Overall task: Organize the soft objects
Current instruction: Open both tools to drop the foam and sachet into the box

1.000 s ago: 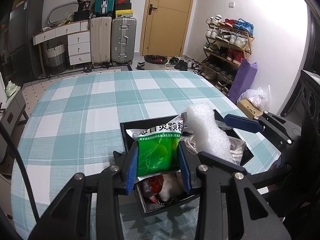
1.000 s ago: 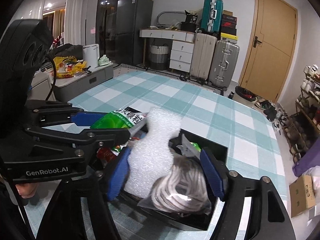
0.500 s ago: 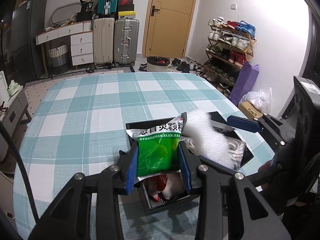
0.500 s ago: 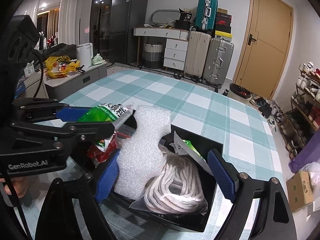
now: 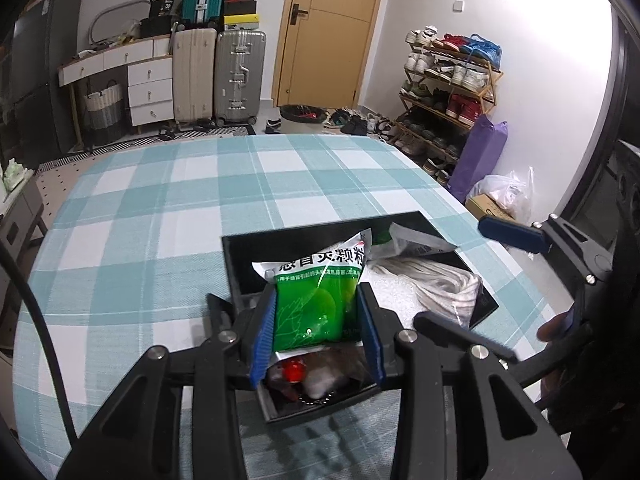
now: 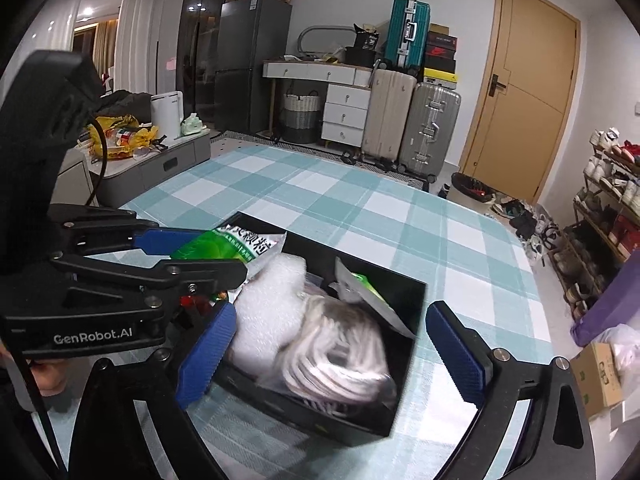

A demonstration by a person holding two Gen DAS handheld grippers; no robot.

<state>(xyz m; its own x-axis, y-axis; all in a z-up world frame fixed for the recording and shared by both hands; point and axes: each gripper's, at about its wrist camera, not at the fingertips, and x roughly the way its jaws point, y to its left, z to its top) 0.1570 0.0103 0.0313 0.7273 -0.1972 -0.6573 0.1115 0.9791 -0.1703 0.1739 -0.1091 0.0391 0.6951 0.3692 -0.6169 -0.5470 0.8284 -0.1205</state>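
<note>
The green packet is pinched upright between the blue pads of the left gripper, held over the near end of the black box, with its white printed top edge leaning away. Below it in the box lie a red item and a pale pouch. Beside these, in the box's other half, white foam lies against a bag of white rope, and another green-and-white packet sits at the far side. The right gripper hangs over that half with its fingers spread wide, holding nothing. The box rests on a teal checked tablecloth. Suitcases and a shoe rack stand by the far wall.
</note>
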